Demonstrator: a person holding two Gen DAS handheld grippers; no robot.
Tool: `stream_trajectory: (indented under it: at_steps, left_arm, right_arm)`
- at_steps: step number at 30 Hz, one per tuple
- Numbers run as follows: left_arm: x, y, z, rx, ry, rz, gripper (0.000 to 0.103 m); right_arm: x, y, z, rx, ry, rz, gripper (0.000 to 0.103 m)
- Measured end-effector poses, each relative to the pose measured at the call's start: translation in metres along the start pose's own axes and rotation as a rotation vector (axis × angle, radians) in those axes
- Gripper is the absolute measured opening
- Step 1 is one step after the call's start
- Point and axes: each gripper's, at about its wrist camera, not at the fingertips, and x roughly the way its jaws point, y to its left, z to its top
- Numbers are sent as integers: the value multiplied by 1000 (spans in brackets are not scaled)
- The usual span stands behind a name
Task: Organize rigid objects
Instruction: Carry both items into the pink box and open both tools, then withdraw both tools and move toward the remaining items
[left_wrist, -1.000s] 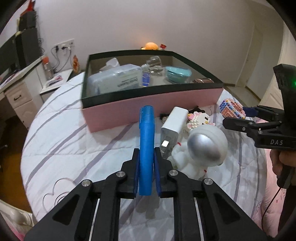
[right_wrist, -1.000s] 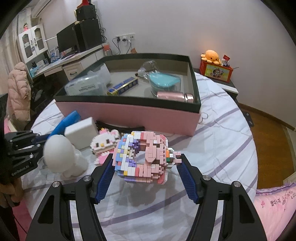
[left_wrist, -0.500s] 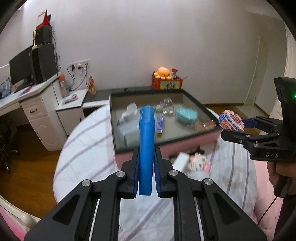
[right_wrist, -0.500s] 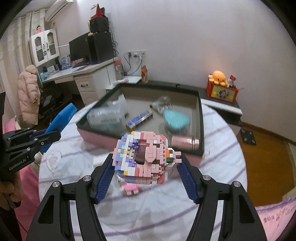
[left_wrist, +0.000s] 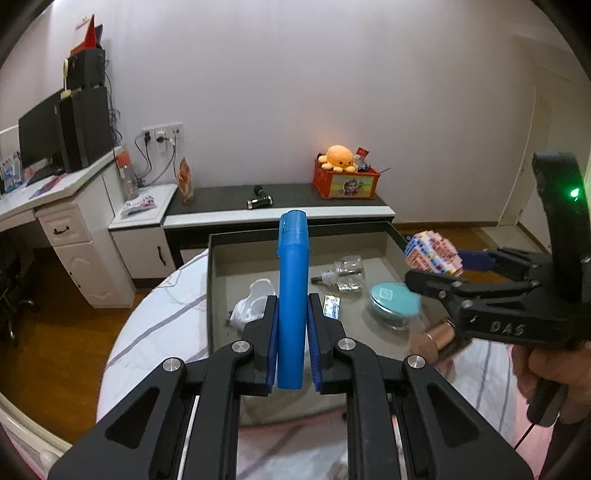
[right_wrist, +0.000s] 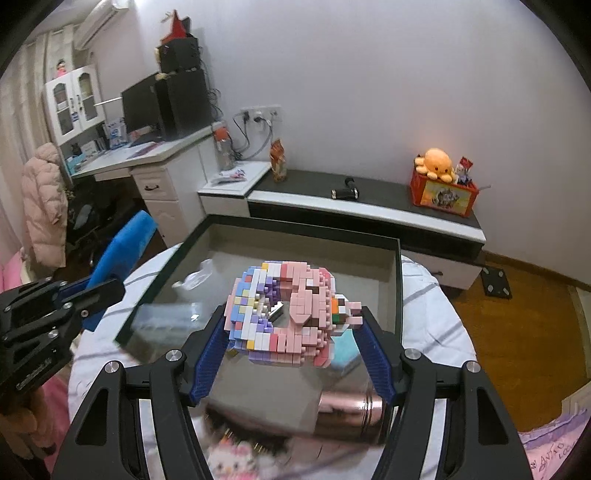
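From the left wrist I see my left tongs pinching the blue marker, which stands upright and points toward 12 o'clock over the box. In the box lie a white wrapper at 11 o'clock of the tongs, a glass bottle at 1 o'clock, and a teal-lidded jar at 2 o'clock. A pink cylinder lies at the box's near right corner. At 3 o'clock my right tongs carry the block toy above the box's right side.

From the right wrist, my right tongs are closed on the block toy, held above the box. Below it the contents are blurred; I think the pink cylinder lies at 5 o'clock. A kitty figure sits at 6 o'clock on the striped bed. At 9 o'clock, the left tongs grip the marker.
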Motion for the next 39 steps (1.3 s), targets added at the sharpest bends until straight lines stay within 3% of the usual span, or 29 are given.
stream_trajectory:
  at_steps: [6, 11, 12, 13, 14, 15, 16, 18, 21, 22, 24, 33, 39]
  left_arm:
    - [41, -1, 7, -2, 69, 5, 14]
    - [52, -5, 3, 12, 98, 22, 17]
    - [51, -5, 2, 9, 96, 23, 26]
    - [50, -4, 3, 8, 91, 29, 44]
    - [46, -4, 1, 5, 79, 40, 56]
    - [43, -3, 2, 1, 66, 47, 76]
    - [36, -3, 1, -3, 43, 58, 86]
    - [25, -2, -1, -4, 16, 72, 89]
    - [2, -7, -5, 19, -28, 98, 101]
    - [-4, -7, -5, 26, -43, 116, 103]
    - [-22, -13, -10, 45, -81, 160, 103]
    - [-99, -29, -39, 20, -177, 249, 103]
    - [-139, -36, -65, -24, -204, 244, 103]
  right_arm:
    - [49, -18, 2, 49, 81, 5, 68]
    - [63, -20, 0, 58, 118, 24, 69]
    - [63, -20, -1, 59, 119, 28, 74]
    - [62, -21, -2, 63, 116, 30, 79]
    - [61, -21, -1, 67, 111, 28, 82]
    - [60, -22, -1, 72, 108, 27, 82]
    - [58, -23, -2, 80, 106, 29, 82]
    - [53, -26, -2, 98, 96, 33, 84]
    - [39, -29, -4, 124, 66, 33, 90]
    - [31, -31, -6, 135, 49, 36, 91]
    - [15, -31, -9, 139, 13, 26, 103]
    - [-71, -1, -39, 113, -130, -16, 103]
    - [-121, 13, -64, 115, -197, -18, 103]
